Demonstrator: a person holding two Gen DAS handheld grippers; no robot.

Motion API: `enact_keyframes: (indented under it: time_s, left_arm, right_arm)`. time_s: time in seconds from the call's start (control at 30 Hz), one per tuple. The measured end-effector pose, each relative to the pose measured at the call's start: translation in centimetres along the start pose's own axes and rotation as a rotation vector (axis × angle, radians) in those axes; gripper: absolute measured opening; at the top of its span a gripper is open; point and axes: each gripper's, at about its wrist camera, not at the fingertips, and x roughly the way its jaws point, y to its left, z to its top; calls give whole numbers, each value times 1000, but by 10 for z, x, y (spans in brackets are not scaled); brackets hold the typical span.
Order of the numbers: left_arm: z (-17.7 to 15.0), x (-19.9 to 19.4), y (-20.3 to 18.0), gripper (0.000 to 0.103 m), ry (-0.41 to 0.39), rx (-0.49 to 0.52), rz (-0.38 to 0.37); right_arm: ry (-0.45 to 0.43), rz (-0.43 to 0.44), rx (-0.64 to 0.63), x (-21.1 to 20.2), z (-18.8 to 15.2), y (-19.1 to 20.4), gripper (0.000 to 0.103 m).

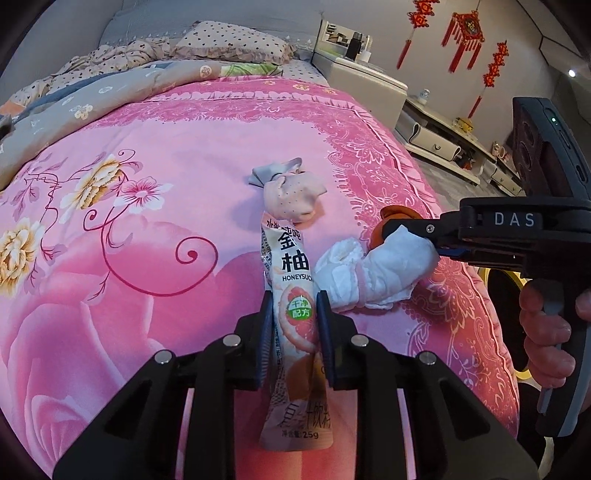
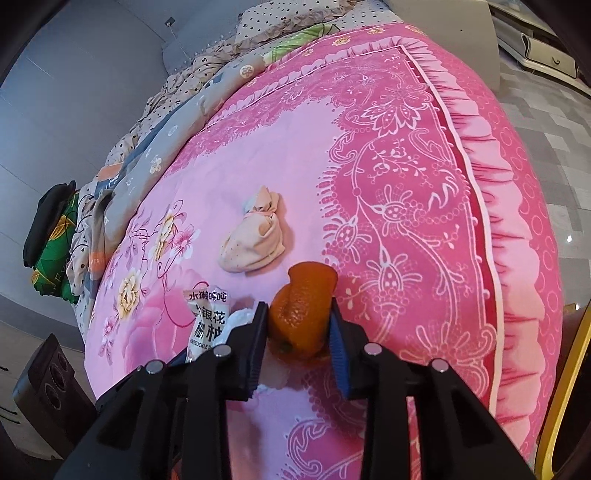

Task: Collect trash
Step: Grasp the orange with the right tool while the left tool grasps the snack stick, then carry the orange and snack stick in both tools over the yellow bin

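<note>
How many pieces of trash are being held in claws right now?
3. The drink sachet in the left claw; the orange peel and white tissue in the right claw. More could be hidden.

Soft even indoor light, faint shadows; strong fisheye bending, dark vignette corners; centre sharp.

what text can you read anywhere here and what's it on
"DAS": white letters on the right gripper
"HONEYSUC", cut off: on the drink sachet in the left gripper
"25g": sachet's bottom edge
"金", "柚", "干净配方": sachet front
"水獭吨吨": sachet top, right wrist view
Other sachet print: creased, unreadable
Red wall ornaments: characters too blurred
</note>
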Motion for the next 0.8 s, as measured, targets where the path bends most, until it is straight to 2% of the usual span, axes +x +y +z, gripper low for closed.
enact_keyframes:
  time_s: [0.3,0.63,0.8]
  left_arm:
    - [-7,-27,-33,21,-22,80,-13]
    - [-11,-72,-46,21,-66,107,0]
    - [-9,-94,-46,21,-97,89,10]
  right_arm:
    - [-61,-25,39,-52,-24,-29,29]
    - [-152,-26,71,-106,-33,-47,28]
    - [-198,-12,78,-135,-39,-53,28]
